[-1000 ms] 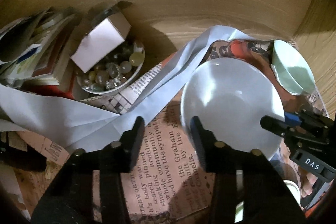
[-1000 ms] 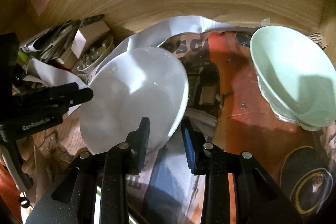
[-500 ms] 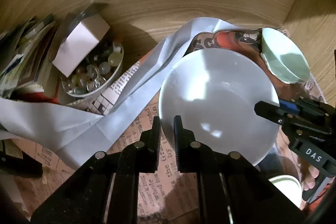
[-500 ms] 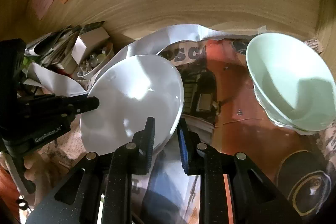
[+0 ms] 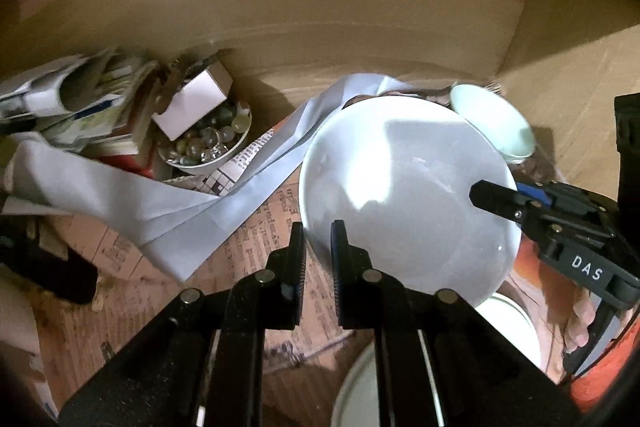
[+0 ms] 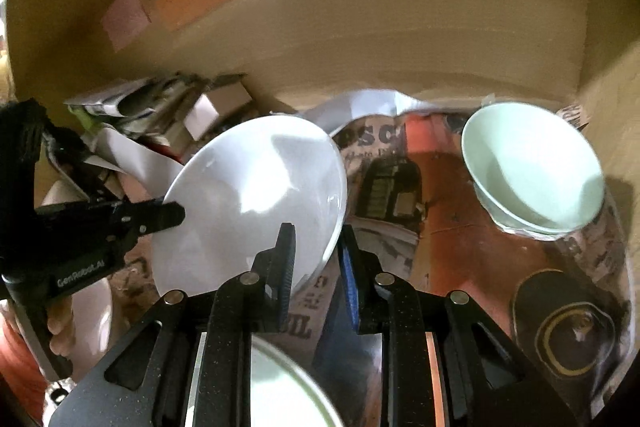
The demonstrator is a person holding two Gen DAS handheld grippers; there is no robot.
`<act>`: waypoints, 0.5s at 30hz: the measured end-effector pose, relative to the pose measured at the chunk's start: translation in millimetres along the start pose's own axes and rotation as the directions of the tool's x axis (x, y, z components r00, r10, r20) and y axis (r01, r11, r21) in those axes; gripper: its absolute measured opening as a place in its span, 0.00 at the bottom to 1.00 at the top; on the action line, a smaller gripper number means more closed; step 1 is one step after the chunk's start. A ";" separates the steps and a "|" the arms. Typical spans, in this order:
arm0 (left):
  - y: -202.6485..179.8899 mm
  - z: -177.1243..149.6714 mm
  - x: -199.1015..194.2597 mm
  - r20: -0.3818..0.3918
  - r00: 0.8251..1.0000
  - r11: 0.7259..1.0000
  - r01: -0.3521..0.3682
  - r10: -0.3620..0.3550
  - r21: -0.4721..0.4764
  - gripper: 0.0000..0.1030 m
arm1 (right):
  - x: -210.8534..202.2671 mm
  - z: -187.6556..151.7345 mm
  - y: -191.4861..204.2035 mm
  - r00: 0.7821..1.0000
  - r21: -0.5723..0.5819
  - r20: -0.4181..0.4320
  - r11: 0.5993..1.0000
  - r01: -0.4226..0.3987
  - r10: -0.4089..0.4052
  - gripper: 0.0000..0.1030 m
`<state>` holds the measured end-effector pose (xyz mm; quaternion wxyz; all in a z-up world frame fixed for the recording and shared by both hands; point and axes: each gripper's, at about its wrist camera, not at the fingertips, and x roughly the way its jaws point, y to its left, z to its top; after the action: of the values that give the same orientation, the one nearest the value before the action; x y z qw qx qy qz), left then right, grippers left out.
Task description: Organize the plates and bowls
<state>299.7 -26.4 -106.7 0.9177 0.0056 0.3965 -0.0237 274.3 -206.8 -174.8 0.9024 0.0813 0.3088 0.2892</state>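
The white bowl sits in the middle of the left wrist view and left of centre in the right wrist view, tilted, with its rim caught from two sides. Against the frames from a second ago it is now higher in the picture and clear of the newspaper below it; then it lay lower, with both tools standing open around its rim. In the left wrist view it has also shifted toward the frame's upper right, and now covers part of the pale green bowl behind it.

The left tool has just been closing, and its jaws now pinch the near edge of the white bowl, with only the rim between them. The right tool has likewise just been closing and grips the bowl's lower right rim, one finger inside the bowl and one outside. In each view the other tool reaches in from the side, its tip lying over the bowl's edge.

The pale green bowl stands on the right of the right wrist view, apart from the white one, on the printed paper that covers the worktop. At the left of the left wrist view a small bowl of glass marbles carries a white box, with a stack of papers beside it. A wooden wall closes the back.
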 end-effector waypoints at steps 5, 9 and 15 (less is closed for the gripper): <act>-0.6 -17.7 -34.1 0.074 0.997 1.000 0.000 0.000 -0.008 0.11 | -22.6 -5.7 14.9 0.999 -0.035 0.043 0.999 0.005 -0.003 0.19; 6.4 -31.7 -59.6 0.123 0.992 1.000 -0.001 0.004 -0.020 0.10 | -35.2 -12.1 30.7 0.998 -0.073 0.068 0.997 0.016 -0.011 0.19; 17.3 -54.1 -90.9 0.159 0.987 0.999 -0.003 0.009 -0.037 0.10 | -46.2 -22.9 48.5 0.996 -0.090 0.083 0.996 -0.012 0.020 0.19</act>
<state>198.9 -4.1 -77.8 0.9464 -0.0120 0.3224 -0.0140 207.9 -194.2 -153.7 0.9150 0.0555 0.2566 0.3063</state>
